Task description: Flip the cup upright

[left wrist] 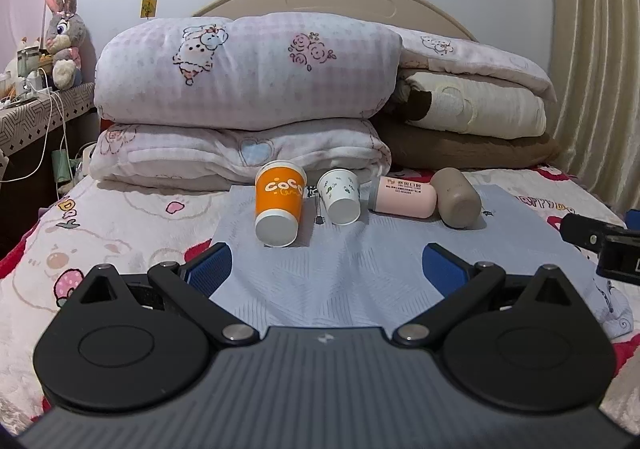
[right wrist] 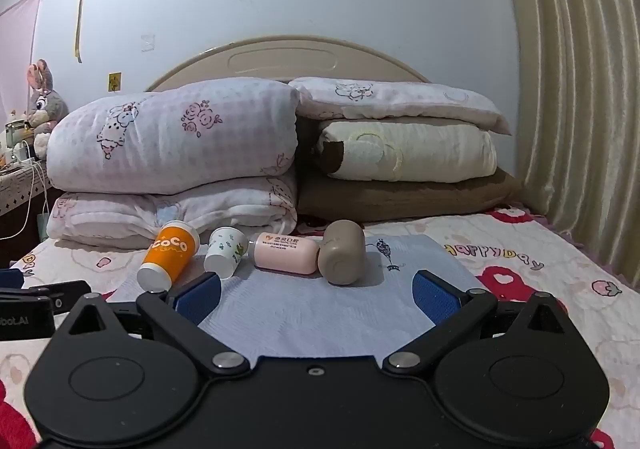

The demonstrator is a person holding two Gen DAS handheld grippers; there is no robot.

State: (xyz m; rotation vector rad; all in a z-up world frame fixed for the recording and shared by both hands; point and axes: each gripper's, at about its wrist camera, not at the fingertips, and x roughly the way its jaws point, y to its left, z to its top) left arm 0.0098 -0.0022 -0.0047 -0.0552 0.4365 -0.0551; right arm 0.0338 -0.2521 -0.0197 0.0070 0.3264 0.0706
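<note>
four cups point(left wrist: 279, 204) on their sides, left gripper point(left wrist: 326, 269) and right gripper point(right wrist: 316, 295) both agape, empty

Four cups lie on their sides in a row on the pale blue cloth point(left wrist: 360, 273). From left to right they are an orange paper cup point(left wrist: 279, 204) printed "CoCo" with its white base toward the camera, a small white paper cup point(left wrist: 340, 196) with green motifs, a pink cup point(left wrist: 404, 195) lying crosswise, and a taupe cup point(left wrist: 458, 203). The pink and taupe cups touch each other.
</note>
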